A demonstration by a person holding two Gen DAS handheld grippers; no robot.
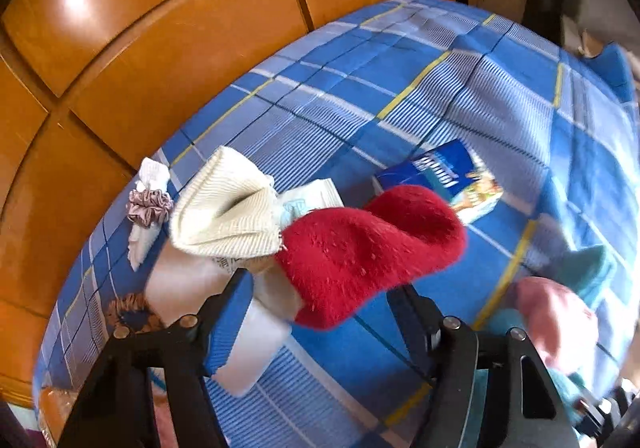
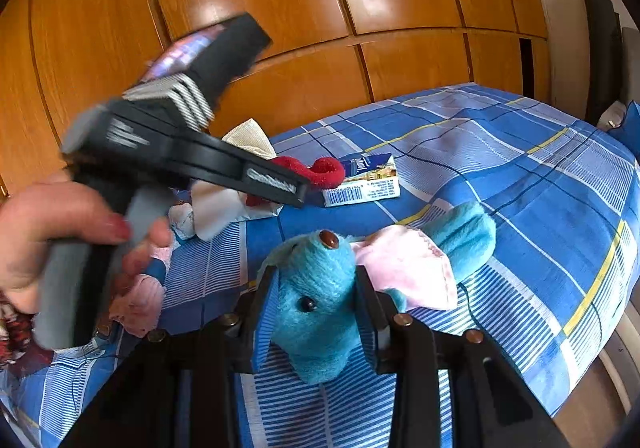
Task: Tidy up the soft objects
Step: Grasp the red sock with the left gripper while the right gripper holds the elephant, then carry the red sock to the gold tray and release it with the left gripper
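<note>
Two grippers over a checked bedspread (image 1: 400,87), each set to a different soft thing.

Nearest, in the right wrist view: right gripper (image 2: 314,276) clenched on the blue plush toy (image 2: 320,328), both pads pressed into the sides of its head. Probably taken by the head because that is the firmest, roundest lump to pinch. Snout aimed back toward the gripper, body and pink ear trailing away toward the blue box (image 2: 362,183); long axis running roughly straight from gripper to box, on the near side of it.

Next, near-left of the box: left gripper (image 1: 320,284), carried in a hand (image 2: 40,240), tilted steeply down over the red sock (image 1: 360,240). Jaws partly apart and astride the red foot; left pad visibly clear of the fabric, so judged not yet pinching, though motion blur leaves the right pad unclear. Seemingly lined up to catch the thick middle rather than a floppy end.

Sock lying crosswise to the fingers: cream cuff (image 1: 224,207) pointing away from the box, red toe curling up against the box's near edge.

Left of the box again, under and beside the cuff: white cloths (image 1: 188,276) and a pink scrunchie (image 1: 150,203), already bunched together, likely the gathering spot.

Farthest, beyond the box: wooden wardrobe (image 1: 160,27).
</note>
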